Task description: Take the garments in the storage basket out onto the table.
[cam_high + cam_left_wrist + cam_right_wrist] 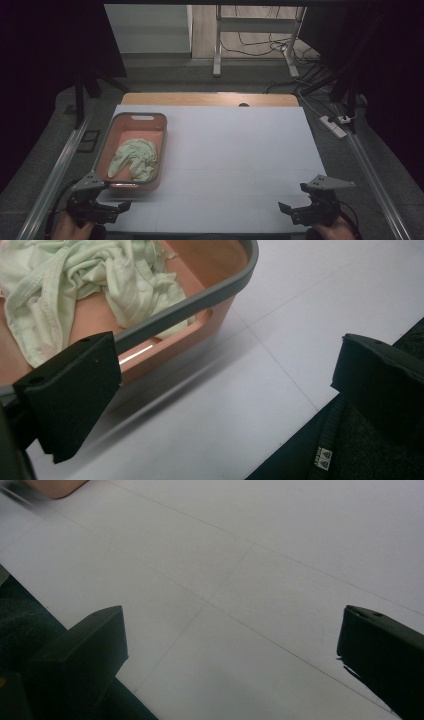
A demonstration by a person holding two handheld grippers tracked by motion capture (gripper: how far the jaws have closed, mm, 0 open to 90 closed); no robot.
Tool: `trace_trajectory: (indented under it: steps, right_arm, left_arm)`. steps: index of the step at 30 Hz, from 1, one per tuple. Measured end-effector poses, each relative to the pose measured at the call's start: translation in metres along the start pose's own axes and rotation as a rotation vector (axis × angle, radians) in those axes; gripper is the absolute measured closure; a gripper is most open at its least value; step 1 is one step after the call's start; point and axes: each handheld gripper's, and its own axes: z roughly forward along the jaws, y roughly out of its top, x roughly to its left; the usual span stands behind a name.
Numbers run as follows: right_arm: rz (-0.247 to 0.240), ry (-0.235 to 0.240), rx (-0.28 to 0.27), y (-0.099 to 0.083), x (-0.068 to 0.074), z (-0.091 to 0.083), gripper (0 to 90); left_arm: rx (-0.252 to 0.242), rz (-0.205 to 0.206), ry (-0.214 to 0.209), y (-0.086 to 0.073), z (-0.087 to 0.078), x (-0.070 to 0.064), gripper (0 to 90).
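A salmon-pink plastic bin (155, 122) with a grey rim stands on the left half of the white table (235, 150). A crumpled pale green cloth (134, 158) lies inside it. My left gripper (119, 207) hovers at the table's front left corner, just in front of the bin, jaws wide apart with nothing between them. From the left gripper view the bin's near rim (200, 302) and the cloth (100, 275) lie just beyond the left gripper (225, 390). My right gripper (290, 210) sits at the front right, open and empty above bare table (240, 580).
A wooden tabletop edge (210, 98) shows beyond the white surface. Metal rails (60, 165) run along both sides. A desk frame (217, 45), cables and a power strip (334, 125) lie on the floor behind. Dark curtains flank the scene.
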Motion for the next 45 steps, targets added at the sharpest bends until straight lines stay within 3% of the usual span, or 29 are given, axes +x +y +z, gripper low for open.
trace_trajectory:
  steps: [24,45]
  right_arm:
    - [-0.003,0.003,0.008,0.000,0.000,0.001,0.1]
    - [0.003,0.008,0.014,0.000,0.000,0.001,0.1]
  left_arm:
    - [-0.038,0.039,-0.018,0.012,0.001,0.007,0.0]
    - [-0.040,0.020,-0.018,0.025,0.011,0.016,0.0]
